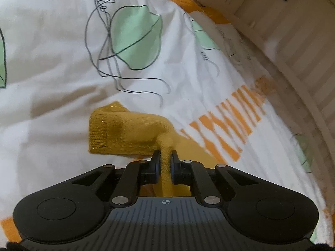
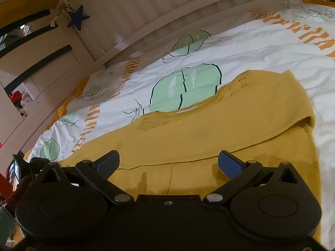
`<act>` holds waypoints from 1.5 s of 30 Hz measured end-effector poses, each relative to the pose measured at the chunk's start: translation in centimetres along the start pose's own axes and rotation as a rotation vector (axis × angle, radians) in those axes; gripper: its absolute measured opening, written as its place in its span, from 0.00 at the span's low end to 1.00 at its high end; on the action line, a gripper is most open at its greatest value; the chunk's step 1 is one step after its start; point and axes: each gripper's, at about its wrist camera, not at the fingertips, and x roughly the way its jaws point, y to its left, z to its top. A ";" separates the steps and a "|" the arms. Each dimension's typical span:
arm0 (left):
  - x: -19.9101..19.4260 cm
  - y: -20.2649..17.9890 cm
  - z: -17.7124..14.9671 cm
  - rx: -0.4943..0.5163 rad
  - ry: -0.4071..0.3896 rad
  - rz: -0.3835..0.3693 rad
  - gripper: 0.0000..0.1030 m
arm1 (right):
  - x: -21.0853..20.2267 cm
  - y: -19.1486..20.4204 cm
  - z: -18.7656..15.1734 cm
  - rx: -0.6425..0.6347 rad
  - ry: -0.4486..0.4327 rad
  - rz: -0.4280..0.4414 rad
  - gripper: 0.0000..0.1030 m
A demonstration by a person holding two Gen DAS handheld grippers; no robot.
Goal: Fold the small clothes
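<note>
The bed point(image 2: 261, 48) carries a white duvet cover point(image 1: 52, 73) printed with green leaves and orange marks, with a slatted wooden rail point(image 2: 167, 10) behind it. On this soft surface lies the mustard-yellow knit garment point(image 2: 209, 125), spread mostly flat in the right wrist view, one layer lapped over another with a seam running across. It looks light, limp and slightly stretchy, so it should drape and bunch rather than hold a crease; a pinch at a hem or cuff edge seems the surest hold. The left gripper point(image 1: 164, 165) has its jaws nearly closed on a gathered strip of the yellow knit, the ribbed sleeve end point(image 1: 100, 133) sagging just beyond them onto the duvet. The right gripper point(image 2: 168, 163) hovers low over the garment, jaws spread wide and holding nothing.
</note>
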 end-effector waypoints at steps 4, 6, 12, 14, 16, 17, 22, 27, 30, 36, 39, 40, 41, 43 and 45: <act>-1.2 -3.0 -0.2 0.081 -0.043 -0.002 0.06 | -0.2 -0.2 0.3 0.006 -0.006 -0.009 0.98; -2.2 -5.2 -0.6 0.131 -0.062 -0.023 0.06 | -0.3 -0.3 0.5 0.011 -0.006 -0.017 0.98; -5.5 -14.4 -3.7 0.346 -0.091 -0.153 0.06 | -0.4 -0.8 0.9 0.030 0.002 -0.050 0.98; -6.5 -17.6 -5.9 0.427 -0.082 -0.211 0.06 | -0.6 -1.0 1.1 0.036 0.000 -0.057 0.98; -7.3 -20.6 -8.4 0.502 -0.062 -0.272 0.06 | -0.8 -1.2 1.3 0.043 -0.003 -0.063 0.98; -7.4 -21.7 -9.6 0.527 -0.044 -0.298 0.06 | -0.9 -1.2 1.4 0.046 -0.006 -0.067 0.98; -7.7 -26.1 -16.3 0.641 0.065 -0.413 0.07 | -1.5 -1.7 2.0 0.063 -0.018 -0.085 0.98; -7.5 -27.6 -22.3 0.777 0.166 -0.464 0.08 | -2.0 -2.2 2.5 0.073 -0.031 -0.103 0.98; -7.2 -27.9 -24.4 0.843 0.210 -0.484 0.20 | -2.2 -2.5 2.7 0.080 -0.044 -0.117 0.98; -8.2 -27.7 -24.7 0.858 0.243 -0.523 0.44 | -2.2 -3.0 2.7 0.075 -0.044 -0.144 0.98; -9.3 -26.7 -22.6 0.813 0.210 -0.511 0.49 | -2.0 -2.8 2.4 0.045 -0.043 -0.162 0.98; -9.5 -26.4 -22.0 0.796 0.206 -0.495 0.50 | -1.8 -2.7 2.3 0.028 -0.042 -0.166 0.98; -9.5 -26.2 -21.1 0.776 0.202 -0.470 0.51 | -1.7 -2.6 2.2 0.013 -0.041 -0.167 0.98; -9.5 -25.3 -19.3 0.742 0.191 -0.396 0.51 | -1.4 -2.1 1.9 -0.021 -0.035 -0.165 0.98; -9.5 -24.4 -17.6 0.721 0.176 -0.314 0.51 | -1.2 -1.6 1.6 -0.052 -0.030 -0.150 0.98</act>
